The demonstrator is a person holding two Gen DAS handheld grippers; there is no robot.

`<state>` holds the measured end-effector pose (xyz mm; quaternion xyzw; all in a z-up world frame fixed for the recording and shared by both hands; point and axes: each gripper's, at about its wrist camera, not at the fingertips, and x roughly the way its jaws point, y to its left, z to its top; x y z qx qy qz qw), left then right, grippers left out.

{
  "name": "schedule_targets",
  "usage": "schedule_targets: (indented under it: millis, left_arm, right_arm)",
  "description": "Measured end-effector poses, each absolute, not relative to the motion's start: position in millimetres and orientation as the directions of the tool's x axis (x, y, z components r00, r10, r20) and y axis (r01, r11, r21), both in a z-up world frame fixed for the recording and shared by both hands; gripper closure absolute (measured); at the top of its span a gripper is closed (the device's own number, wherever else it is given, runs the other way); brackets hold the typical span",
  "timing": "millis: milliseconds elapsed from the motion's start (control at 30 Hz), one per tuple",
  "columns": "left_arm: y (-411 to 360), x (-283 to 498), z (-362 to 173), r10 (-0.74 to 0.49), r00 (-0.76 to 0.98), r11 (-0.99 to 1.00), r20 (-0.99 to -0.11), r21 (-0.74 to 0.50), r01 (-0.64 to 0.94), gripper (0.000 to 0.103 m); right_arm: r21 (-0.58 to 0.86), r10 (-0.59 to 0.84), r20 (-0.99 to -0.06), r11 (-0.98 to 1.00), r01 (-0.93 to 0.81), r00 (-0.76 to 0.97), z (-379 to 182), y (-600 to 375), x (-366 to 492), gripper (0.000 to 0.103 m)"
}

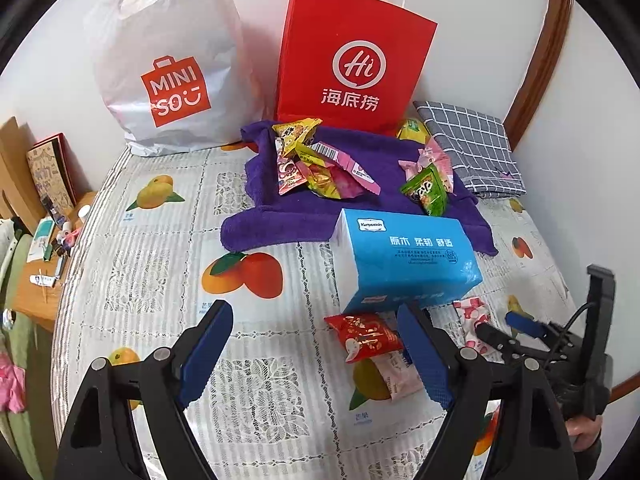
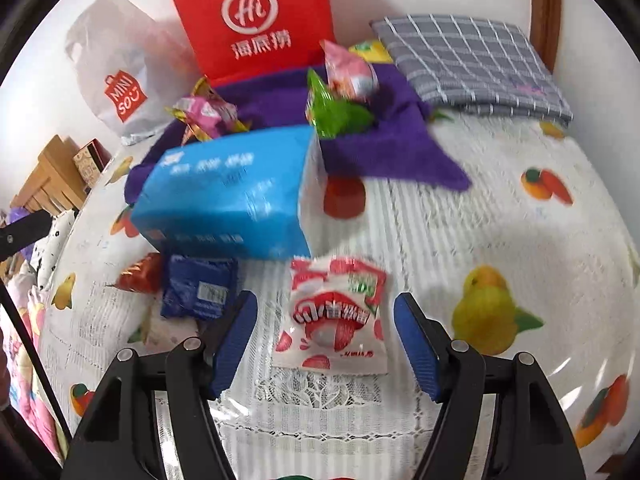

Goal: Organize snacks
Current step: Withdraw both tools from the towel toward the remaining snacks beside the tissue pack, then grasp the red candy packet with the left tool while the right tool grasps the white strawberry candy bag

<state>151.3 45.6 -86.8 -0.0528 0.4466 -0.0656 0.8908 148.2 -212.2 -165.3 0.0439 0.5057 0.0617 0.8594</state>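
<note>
In the right wrist view my right gripper (image 2: pixel 326 302) stands open just above the tablecloth. A white and red snack packet (image 2: pixel 332 320) lies flat between its blue pads, with a gap on each side. A dark blue packet (image 2: pixel 200 292) and a red packet (image 2: pixel 140 276) lie to its left, in front of the blue tissue box (image 2: pixel 232 196). My left gripper (image 1: pixel 314 312) is open and holds nothing. The red packet (image 1: pixel 364 336) and a pink packet (image 1: pixel 396 376) lie by its right finger. Two heaps of snacks (image 1: pixel 316 164) rest on the purple towel (image 1: pixel 280 224). The right gripper (image 1: pixel 500 326) shows at the right edge.
A red paper bag (image 1: pixel 352 56) and a white Miniso bag (image 1: pixel 168 72) stand against the back wall. A grey checked cloth (image 1: pixel 472 148) lies folded at back right. Left of the fruit-print tablecloth (image 1: pixel 140 280) is a wooden shelf (image 1: pixel 40 272) with small items.
</note>
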Motion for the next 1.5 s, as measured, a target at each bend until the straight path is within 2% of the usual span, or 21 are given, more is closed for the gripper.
schedule_targets:
  millis: [200,300,333,400,567,767,833,967,1133,1200,1233,1500]
  left_arm:
    - [48.8,151.4,-96.8,-0.197,0.583,0.979,-0.789,-0.19,0.074,0.02]
    - [49.2,152.0,-102.6,-0.2,0.573,0.978,-0.795,-0.195,0.071,0.02]
    - [49.2,152.1,-104.1,-0.201,0.571,0.978,-0.796,-0.196,0.072,0.02]
    - [48.6,152.4,-106.7,-0.212,0.567,0.976,-0.796,-0.204,0.079,0.02]
    - [39.0,155.1,-116.8,-0.255,0.539,0.966,-0.803,-0.238,0.102,0.02]
    - [22.1,162.7,-131.4,-0.251,0.506,0.968,-0.825,-0.222,0.119,0.02]
    - [15.8,167.5,-139.4,-0.241,0.491,0.97,-0.837,-0.214,0.111,0.02]
    - [3.4,176.3,-156.4,-0.226,0.457,0.974,-0.86,-0.198,0.109,0.025]
    - [-2.5,185.2,-169.4,-0.207,0.437,0.978,-0.875,-0.175,0.112,0.037]
    - [-2.1,186.9,-171.4,-0.223,0.426,0.975,-0.877,-0.192,0.117,0.055]
    - [-1.4,186.2,-171.8,-0.227,0.424,0.974,-0.877,-0.194,0.12,0.06]
    - [29.2,165.3,-171.0,-0.144,0.467,0.99,-0.873,-0.123,0.074,0.06]
  right_arm:
    - [0.167,0.164,-0.879,0.985,-0.033,0.448,-188.1,-211.9,151.4,0.032]
    - [0.126,0.13,-0.873,0.991,-0.04,0.471,-190.0,-205.3,151.3,0.032]
    - [0.117,0.121,-0.87,0.992,-0.038,0.478,-190.4,-204.1,151.3,0.033]
    - [0.096,0.095,-0.866,0.995,-0.023,0.491,-191.3,-203.6,151.7,0.044]
    - [0.06,0.067,-0.862,0.998,-0.031,0.503,-190.6,-204.4,153.2,0.05]
    - [0.03,0.05,-0.857,0.998,-0.047,0.514,-188.3,-222.8,150.6,0.051]
    - [0.06,0.081,-0.849,0.997,-0.056,0.522,-189.6,-228.8,149.5,0.051]
    - [0.036,0.075,-0.826,0.996,-0.081,0.559,-192.6,-225.5,145.9,0.048]
    - [-0.007,0.053,-0.814,0.995,-0.1,0.578,-194.7,-220.6,144.0,0.045]
    - [0.024,0.079,-0.812,0.994,-0.103,0.578,-194.5,-224.6,144.5,0.044]
    - [0.022,0.077,-0.812,0.994,-0.103,0.578,-194.5,-224.1,144.3,0.044]
    - [0.012,0.07,-0.813,0.995,-0.103,0.579,-194.8,-223.2,144.6,0.044]
